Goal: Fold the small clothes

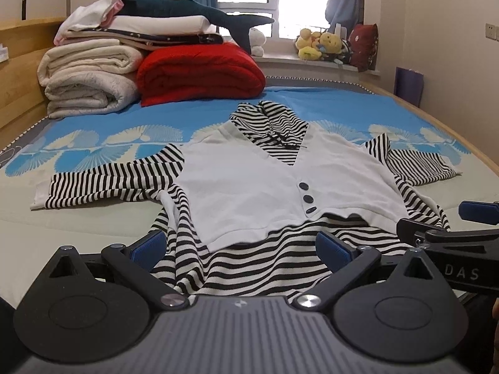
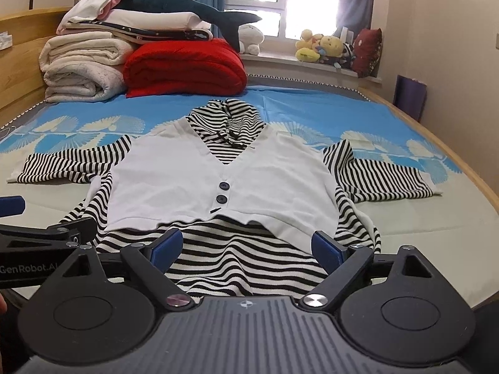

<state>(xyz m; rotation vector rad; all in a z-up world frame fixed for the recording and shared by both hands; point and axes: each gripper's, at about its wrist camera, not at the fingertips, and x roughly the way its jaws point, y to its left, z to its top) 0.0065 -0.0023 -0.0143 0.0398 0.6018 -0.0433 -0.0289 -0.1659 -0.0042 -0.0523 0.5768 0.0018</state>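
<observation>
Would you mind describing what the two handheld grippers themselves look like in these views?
Both match: the left gripper and right gripper have black angular linkage arms with silver pivot screws, blue fingertip pads, round black discs either side, and a ribbed grey body. White lettering on their sides reads "DAS" on the right gripper and "GenRobot.AI" on the left. No cables or sleeves show.

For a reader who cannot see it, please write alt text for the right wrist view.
A small striped hooded top with a white buttoned vest front lies spread flat on a bed, sleeves out to both sides. The open right gripper hovers at its hem, the left gripper beside it; folded blankets sit behind.
</observation>
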